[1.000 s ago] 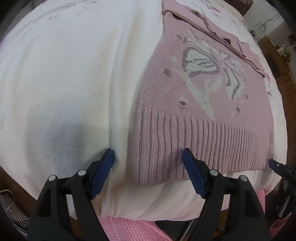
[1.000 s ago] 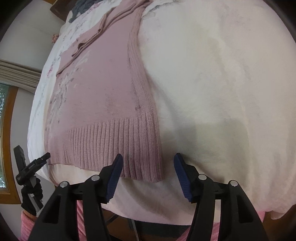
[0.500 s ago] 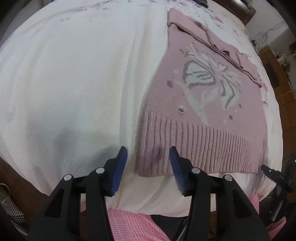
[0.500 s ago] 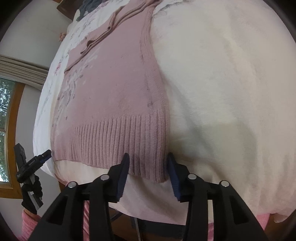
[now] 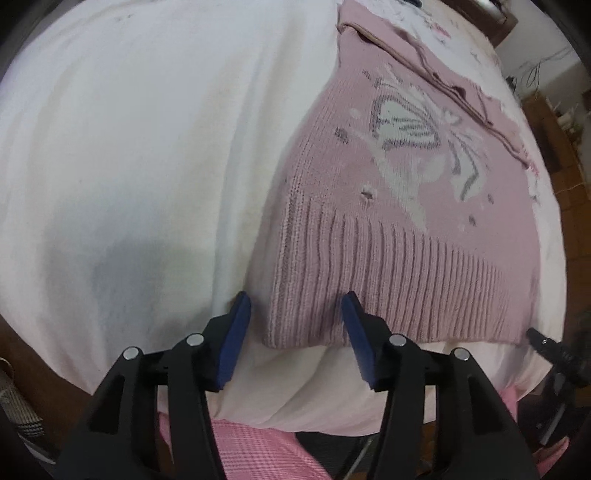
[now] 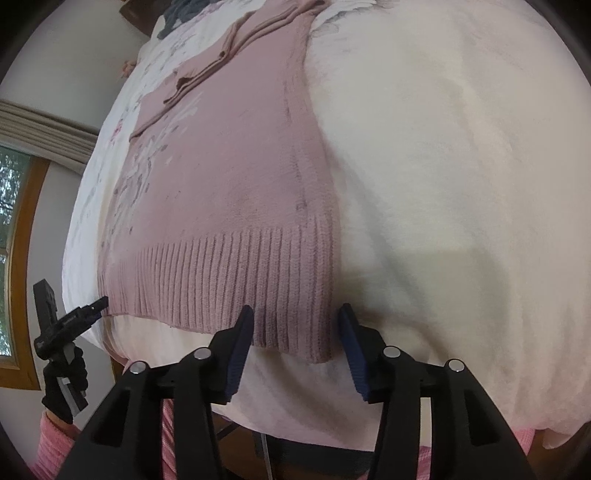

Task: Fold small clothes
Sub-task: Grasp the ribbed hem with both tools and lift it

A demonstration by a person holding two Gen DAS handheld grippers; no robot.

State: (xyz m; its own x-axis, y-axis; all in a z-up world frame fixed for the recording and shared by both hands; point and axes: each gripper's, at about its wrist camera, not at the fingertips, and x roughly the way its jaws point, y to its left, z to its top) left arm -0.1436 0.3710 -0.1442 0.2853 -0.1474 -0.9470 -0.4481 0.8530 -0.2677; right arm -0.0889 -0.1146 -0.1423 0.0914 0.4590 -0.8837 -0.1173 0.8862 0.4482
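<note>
Left gripper (image 5: 295, 310) sits low at the near edge of the bed (image 5: 129, 147), fingers spread and straddling the left hem corner of the pink sweater (image 5: 406, 184) — nothing pinched yet, ribbing just between the pads. The sweater lies flat, face up, its butterfly pattern (image 5: 417, 125) showing and sleeves folded across the chest, hem toward us. Right gripper (image 6: 297, 314) mirrors it on the other hem corner (image 6: 314, 332), fingers parted around the ribbed edge — set, I'd say, to lift both corners and fold the hem up. Dark clothes (image 6: 181, 14) lie at the far end, a window (image 6: 14, 221) off to the side; nothing blocks the fold.
</note>
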